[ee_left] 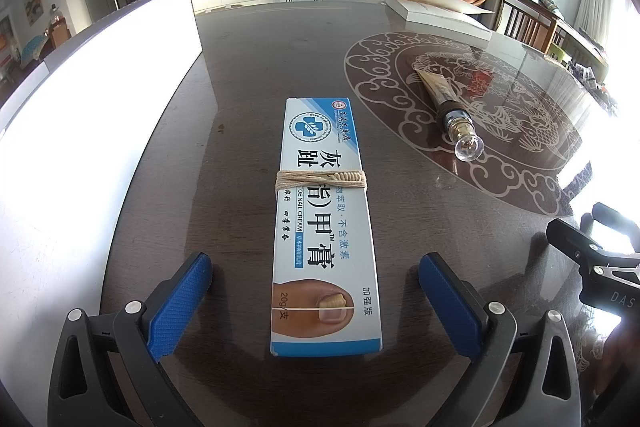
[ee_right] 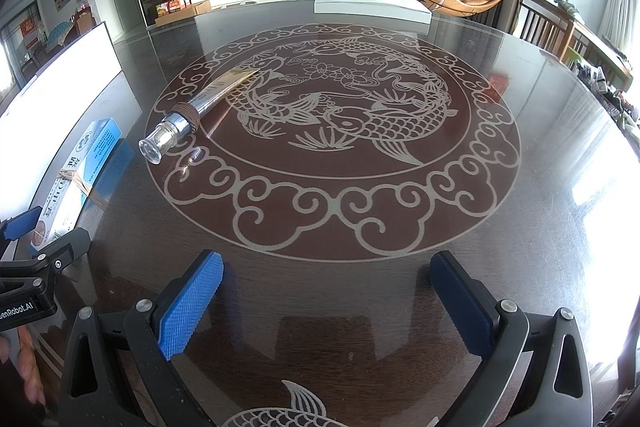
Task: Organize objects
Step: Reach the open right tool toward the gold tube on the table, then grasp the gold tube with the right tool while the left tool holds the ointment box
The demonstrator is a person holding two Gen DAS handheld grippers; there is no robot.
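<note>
A long white and blue toe nail cream box [ee_left: 324, 227], bound with a tan string band, lies flat on the dark table. My left gripper [ee_left: 316, 303] is open, with its blue pads on either side of the box's near end and not touching it. The box also shows at the left edge of the right wrist view [ee_right: 76, 167]. A gold cream tube [ee_left: 448, 107] with a clear cap lies on the fish pattern to the right of the box; it shows in the right wrist view [ee_right: 192, 115] too. My right gripper [ee_right: 326, 303] is open and empty over bare table.
A bright white board [ee_left: 92, 131] stands along the table's left side. A flat white box [ee_right: 372, 5] lies at the table's far edge. Wooden chairs [ee_right: 548, 27] stand at the right. The right gripper's body [ee_left: 600, 267] shows at the left view's right edge.
</note>
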